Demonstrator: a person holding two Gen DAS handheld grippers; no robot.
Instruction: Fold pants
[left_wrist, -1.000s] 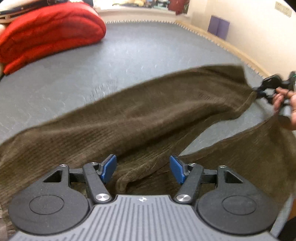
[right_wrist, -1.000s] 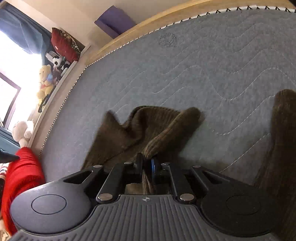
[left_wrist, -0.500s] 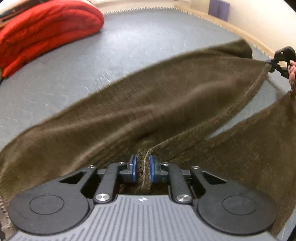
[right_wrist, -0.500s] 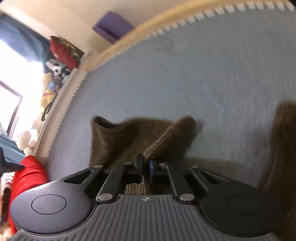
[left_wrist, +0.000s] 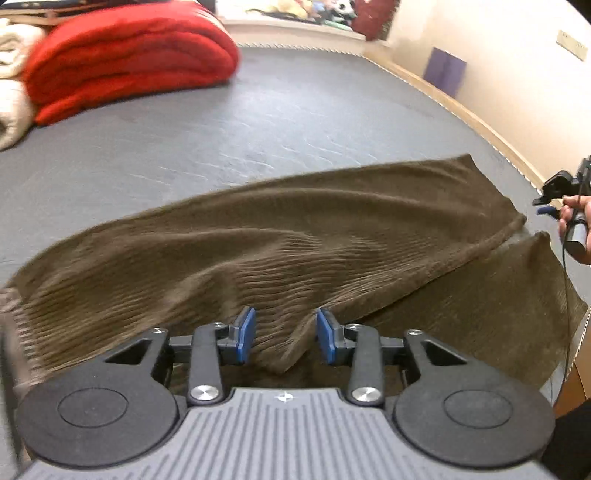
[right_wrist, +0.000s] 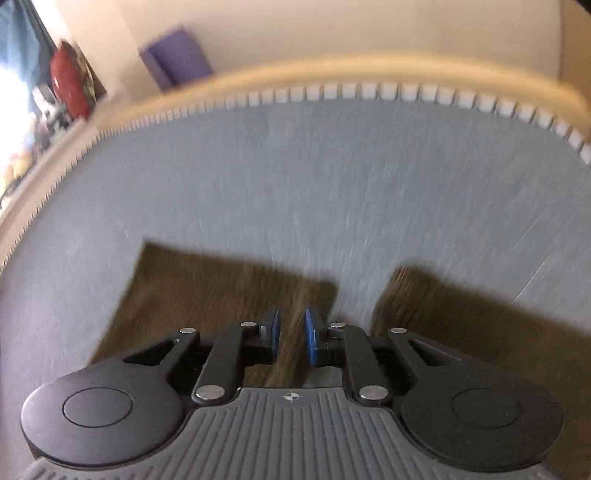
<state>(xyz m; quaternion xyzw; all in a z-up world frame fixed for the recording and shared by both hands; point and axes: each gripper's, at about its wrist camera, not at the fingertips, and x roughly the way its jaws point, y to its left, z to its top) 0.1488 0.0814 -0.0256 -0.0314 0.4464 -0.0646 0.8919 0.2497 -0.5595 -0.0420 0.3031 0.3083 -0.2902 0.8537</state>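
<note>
Brown ribbed pants (left_wrist: 295, 243) lie spread across the grey mattress (left_wrist: 280, 118), one leg laid over the other. My left gripper (left_wrist: 285, 336) is open, its blue pads either side of a raised fold of the fabric near the crotch. My right gripper (right_wrist: 291, 334) is open just above the leg ends (right_wrist: 207, 288); the view is blurred. The second leg's hem (right_wrist: 443, 299) lies to its right. In the left wrist view the right gripper (left_wrist: 557, 192) shows at the far right, off the cloth, held by a hand.
A folded red blanket (left_wrist: 125, 62) and white bedding (left_wrist: 14, 107) sit at the far left of the mattress. A wooden bed edge (right_wrist: 332, 74) runs along the far side. A purple object (right_wrist: 173, 59) stands by the wall.
Both grippers have opened and let go of the pants. The upper leg has dropped flat onto the mattress. The right gripper has drawn back from the hem.
</note>
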